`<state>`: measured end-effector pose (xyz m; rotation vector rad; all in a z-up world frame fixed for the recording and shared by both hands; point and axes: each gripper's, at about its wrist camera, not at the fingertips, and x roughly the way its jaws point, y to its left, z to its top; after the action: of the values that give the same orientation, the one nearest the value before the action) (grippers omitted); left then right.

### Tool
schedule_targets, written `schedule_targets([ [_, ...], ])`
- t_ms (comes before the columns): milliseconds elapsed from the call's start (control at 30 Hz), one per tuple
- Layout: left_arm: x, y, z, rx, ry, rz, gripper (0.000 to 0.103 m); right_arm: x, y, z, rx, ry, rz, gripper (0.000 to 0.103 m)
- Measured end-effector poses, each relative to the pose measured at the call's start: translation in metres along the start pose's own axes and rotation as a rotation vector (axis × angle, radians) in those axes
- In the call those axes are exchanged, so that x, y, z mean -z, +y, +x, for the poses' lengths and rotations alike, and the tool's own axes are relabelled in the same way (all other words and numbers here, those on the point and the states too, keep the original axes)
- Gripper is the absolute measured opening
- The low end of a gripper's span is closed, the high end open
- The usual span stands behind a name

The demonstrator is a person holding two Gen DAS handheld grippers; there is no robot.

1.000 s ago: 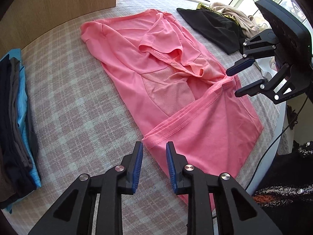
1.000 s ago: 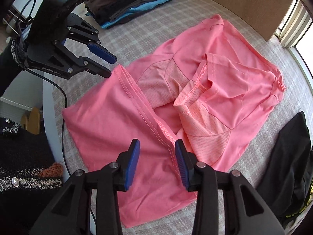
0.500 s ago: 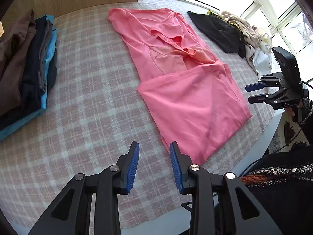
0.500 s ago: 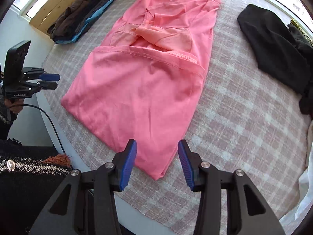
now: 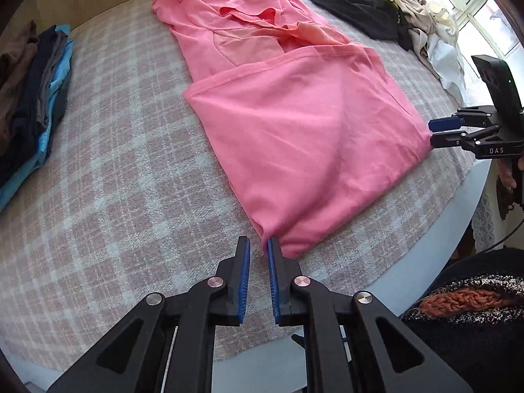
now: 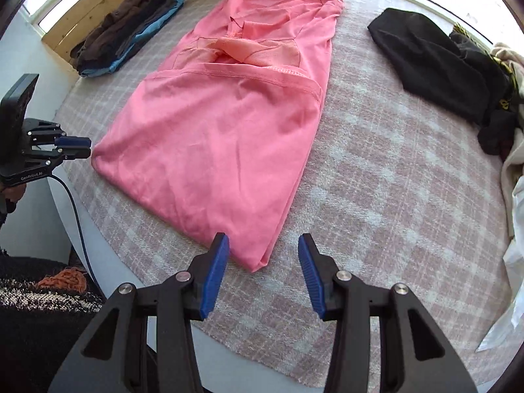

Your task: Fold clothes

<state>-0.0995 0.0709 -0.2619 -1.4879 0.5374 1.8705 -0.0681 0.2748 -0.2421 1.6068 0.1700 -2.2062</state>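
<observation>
The left claw (image 5: pixel 258 255) is seen closing, its blue pads narrowed to a slim gap right at the near left corner of the pink shirt (image 5: pixel 294 124); the corner lies at the tip of one pad, and no cloth is seen pinched between them. The right claw (image 6: pixel 262 262) is held released, pads wide apart, with the near right corner of the shirt lying between them, untouched. The shirt is spread on a checked cloth (image 6: pixel 393 180) covering the bench (image 5: pixel 425 245), its lower half folded up over the body, with a crumpled sleeve lying beyond the fold. Further off, a stack of folded dark and blue clothes (image 5: pixel 36 98) is set at the left, and a black garment (image 6: pixel 442 65) with pale ones (image 5: pixel 425 23) is heaped at the right.
</observation>
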Motion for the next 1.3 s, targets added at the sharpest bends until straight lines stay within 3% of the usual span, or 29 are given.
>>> schedule_targets([
  [100,0.001,-0.028,-0.026,-0.011,-0.084,0.19,0.025,-0.002,0.036,-0.003,0.015,-0.006,-0.227,0.045],
  [167,-0.001,-0.046,-0.025,-0.019,-0.091,0.322,0.038,0.002,0.039,-0.002,0.039,0.025,-0.334,0.047],
  [267,-0.007,-0.065,-0.007,-0.051,-0.052,0.484,0.039,0.009,0.037,0.012,0.067,0.082,-0.425,0.047],
  [367,-0.013,-0.07,0.015,-0.075,0.009,0.554,0.039,0.016,0.034,0.017,0.115,0.094,-0.479,0.054],
  [433,-0.017,-0.07,0.026,-0.095,0.036,0.57,0.039,0.014,0.028,0.019,0.127,0.112,-0.465,0.055],
  [533,-0.021,-0.065,0.033,-0.089,0.05,0.564,0.041,0.011,0.009,0.02,0.044,0.126,-0.36,0.055],
  [600,-0.025,-0.061,0.036,-0.066,0.059,0.548,0.041,0.012,0.006,0.019,0.034,0.124,-0.363,0.055],
  [700,-0.028,-0.057,0.038,-0.028,0.068,0.543,0.032,0.012,0.006,0.02,0.041,0.136,-0.375,0.055],
  [733,-0.029,-0.057,0.038,-0.025,0.067,0.555,0.025,0.011,0.004,0.02,0.036,0.144,-0.368,0.054],
  [800,-0.033,-0.055,0.039,-0.019,0.069,0.56,0.012,0.006,-0.003,0.019,0.022,0.155,-0.335,0.039],
  [833,-0.037,-0.051,0.039,-0.003,0.078,0.538,0.01,0.003,-0.008,0.018,0.01,0.159,-0.313,0.034],
  [867,-0.042,-0.046,0.039,0.025,0.089,0.509,0.01,0.0,-0.012,0.016,-0.007,0.161,-0.291,0.02],
  [900,-0.044,-0.044,0.038,0.037,0.085,0.5,0.009,-0.001,-0.013,0.015,-0.005,0.161,-0.287,0.014],
  [1167,-0.068,-0.024,0.014,0.096,0.032,0.411,0.008,-0.015,-0.015,-0.006,0.008,0.138,-0.293,0.009],
  [1300,-0.091,-0.012,-0.012,0.087,-0.044,0.375,0.008,-0.046,-0.024,-0.038,0.05,0.069,-0.296,0.008],
])
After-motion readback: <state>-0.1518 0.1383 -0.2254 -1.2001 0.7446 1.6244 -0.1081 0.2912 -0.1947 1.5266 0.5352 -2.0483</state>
